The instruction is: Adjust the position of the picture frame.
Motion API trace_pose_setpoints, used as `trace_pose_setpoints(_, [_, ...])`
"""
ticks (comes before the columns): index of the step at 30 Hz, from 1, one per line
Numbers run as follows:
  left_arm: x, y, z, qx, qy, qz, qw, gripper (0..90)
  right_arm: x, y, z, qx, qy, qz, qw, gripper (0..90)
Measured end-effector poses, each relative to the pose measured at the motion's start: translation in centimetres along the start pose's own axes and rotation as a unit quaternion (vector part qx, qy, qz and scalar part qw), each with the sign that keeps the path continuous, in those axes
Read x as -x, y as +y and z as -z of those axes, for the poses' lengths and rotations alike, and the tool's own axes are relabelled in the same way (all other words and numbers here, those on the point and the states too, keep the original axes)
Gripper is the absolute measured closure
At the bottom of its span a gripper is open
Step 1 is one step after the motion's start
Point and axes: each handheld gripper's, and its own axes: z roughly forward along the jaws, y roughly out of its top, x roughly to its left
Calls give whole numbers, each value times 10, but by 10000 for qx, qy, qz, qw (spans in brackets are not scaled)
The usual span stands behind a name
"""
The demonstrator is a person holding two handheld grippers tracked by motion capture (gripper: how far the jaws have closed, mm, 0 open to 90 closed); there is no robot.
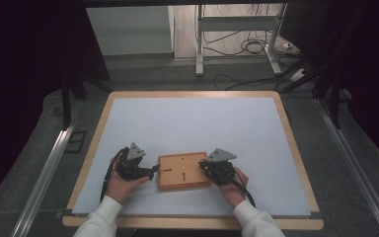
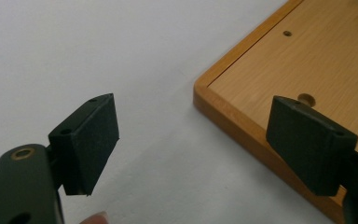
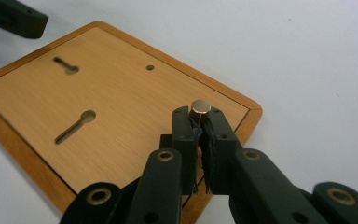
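- High view: a table with a light wooden rim (image 1: 187,94) carries a pale grey, matt sheet (image 1: 192,123) over nearly its whole top. Beyond the far edge lies a grey floor with black cables (image 1: 249,47) and the legs of a metal frame (image 1: 200,44); dark curtains close off both sides.
- High view: a flat rectangular wooden board (image 1: 183,171) lies on the sheet at the near centre. It has rounded corners, a darker raised border and two keyhole-shaped slots in its face.
- High view: the left gripper (image 1: 150,171) rests just left of the board, the right gripper (image 1: 203,163) at the board's right edge. Each is held by a hand in a white sleeve.
- Left gripper view: the jaws of the left gripper (image 2: 191,140) stand wide apart with nothing between them. The rubbery black pads are wedge-shaped. The board's corner (image 2: 261,102) lies far right, showing fine wood grain and small round holes.
- Right gripper view: the jaws of the right gripper (image 3: 199,114) are closed on a small metal pin (image 3: 200,107) with a flat, shiny round head, held upright above the board's right corner (image 3: 121,107). The slots are to the left.
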Motion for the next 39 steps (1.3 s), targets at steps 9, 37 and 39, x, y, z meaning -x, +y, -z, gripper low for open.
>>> trace_pose_setpoints(9, [-2, -2, 1, -15, 29, 22, 10000, 170, 8, 13, -21, 32, -17, -41, 10000, 846])
trace_pose_setpoints(37, [-41, 25, -32, -255, -545, -333, 9976, 900, 34, -48, 82, 34, -333, -702, 9970, 276])
trace_pose_setpoints(39, [-43, 24, -33, -262, -658, -311, 9970, 900, 36, -51, 85, 44, -375, -747, 9965, 275])
